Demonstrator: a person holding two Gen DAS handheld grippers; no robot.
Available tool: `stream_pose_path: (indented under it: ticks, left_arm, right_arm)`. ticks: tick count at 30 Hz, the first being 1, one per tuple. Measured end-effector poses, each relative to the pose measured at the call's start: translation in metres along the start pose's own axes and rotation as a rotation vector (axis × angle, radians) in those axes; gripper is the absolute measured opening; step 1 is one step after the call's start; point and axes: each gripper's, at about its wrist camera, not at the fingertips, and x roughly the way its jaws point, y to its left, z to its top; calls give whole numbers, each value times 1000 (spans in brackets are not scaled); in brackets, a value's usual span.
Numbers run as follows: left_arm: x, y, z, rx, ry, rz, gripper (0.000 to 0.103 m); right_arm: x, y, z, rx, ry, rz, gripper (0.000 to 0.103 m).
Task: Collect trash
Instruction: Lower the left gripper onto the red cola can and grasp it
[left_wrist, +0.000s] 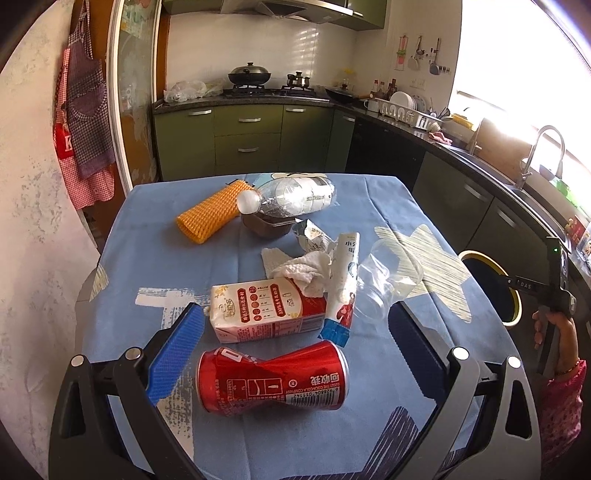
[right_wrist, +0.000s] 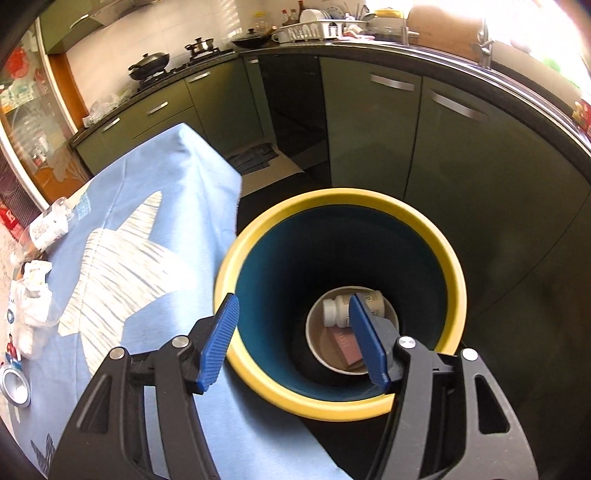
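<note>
Crushed red can (left_wrist: 272, 380), pinched at the waist, lying sideways on the blue-clothed bench (left_wrist: 122, 258) between the wide-spread fingers of the left tool (left_wrist: 295, 339), untouched. Behind it: white-and-red carton (left_wrist: 258, 310), crumpled tissue (left_wrist: 303, 273). Right tool (right_wrist: 295, 339) wide, empty, over yellow-rimmed bin (right_wrist: 458, 295).

Can (left_wrist: 272, 378) nearest on table (left_wrist: 424, 373), carton (left_wrist: 266, 310) behind, bin (right_wrist: 340, 306) at table's right.

Trash lying scattered on the blue tablecloth (left_wrist: 147, 258)

A crushed red can (left_wrist: 273, 378) is lying sideways at 6 o'clock, a milk carton (left_wrist: 266, 312) just behind it, a clear bottle (left_wrist: 291, 199) at 12 o'clock; the yellow-rimmed bin (right_wrist: 340, 302) is standing upright at 3 o'clock.
</note>
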Motion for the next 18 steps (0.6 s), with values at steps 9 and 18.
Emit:
stream_pose_path:
  ticks: [9,18]
  left_arm:
    - [15,2,-16,-5,42,-3,98]
    - [38,7,-23,2,92,0,98]
  right_arm:
    - [1,22,-5,-50,18,27,59]
    - [2,32,-7,-81,22,37,59]
